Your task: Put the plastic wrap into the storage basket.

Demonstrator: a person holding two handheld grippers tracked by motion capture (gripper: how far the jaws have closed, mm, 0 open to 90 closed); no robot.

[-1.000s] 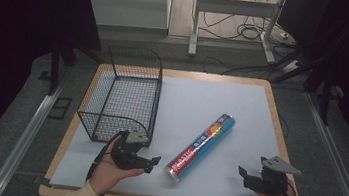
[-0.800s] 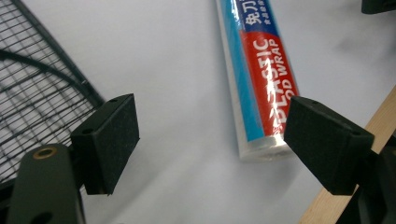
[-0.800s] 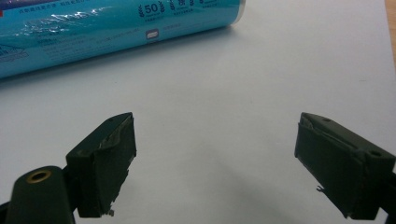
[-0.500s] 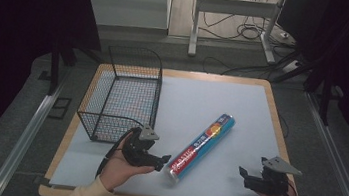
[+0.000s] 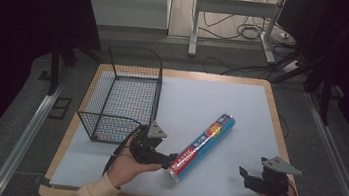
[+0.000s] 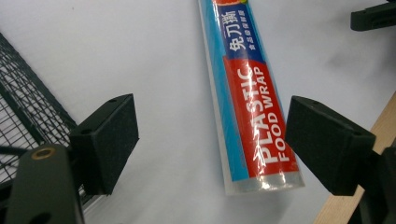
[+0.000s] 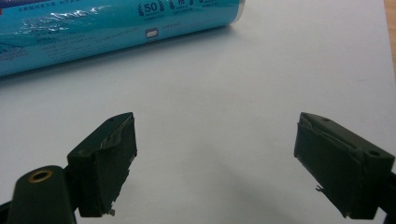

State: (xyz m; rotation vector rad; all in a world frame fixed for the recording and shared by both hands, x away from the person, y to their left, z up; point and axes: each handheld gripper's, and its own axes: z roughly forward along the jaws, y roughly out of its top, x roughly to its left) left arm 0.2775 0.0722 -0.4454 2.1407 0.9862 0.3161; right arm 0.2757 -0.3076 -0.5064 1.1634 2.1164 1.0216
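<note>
A roll of plastic food wrap (image 5: 202,144), blue with a red label, lies diagonally on the pale mat. Its near end points toward the person. My left gripper (image 5: 169,161) is at that near end. In the left gripper view the roll (image 6: 247,93) lies between the wide-apart jaws of the left gripper (image 6: 212,128), closer to the right-hand jaw, and no pad presses on it. My right gripper (image 5: 246,177) rests near the front right of the mat, open. In its own view the right gripper (image 7: 215,140) has bare mat between its jaws and the roll (image 7: 93,28) beyond.
A black wire basket (image 5: 127,97) stands at the left of the mat, just behind the left hand; its mesh (image 6: 23,107) shows beside the left jaw. The pale mat (image 5: 241,111) covers a wooden table whose edge (image 5: 280,126) runs along the right. Cables lie on the floor behind.
The left gripper has moved to the right, from in front of the basket to the near end of the roll. The right gripper and the roll have stayed put.
</note>
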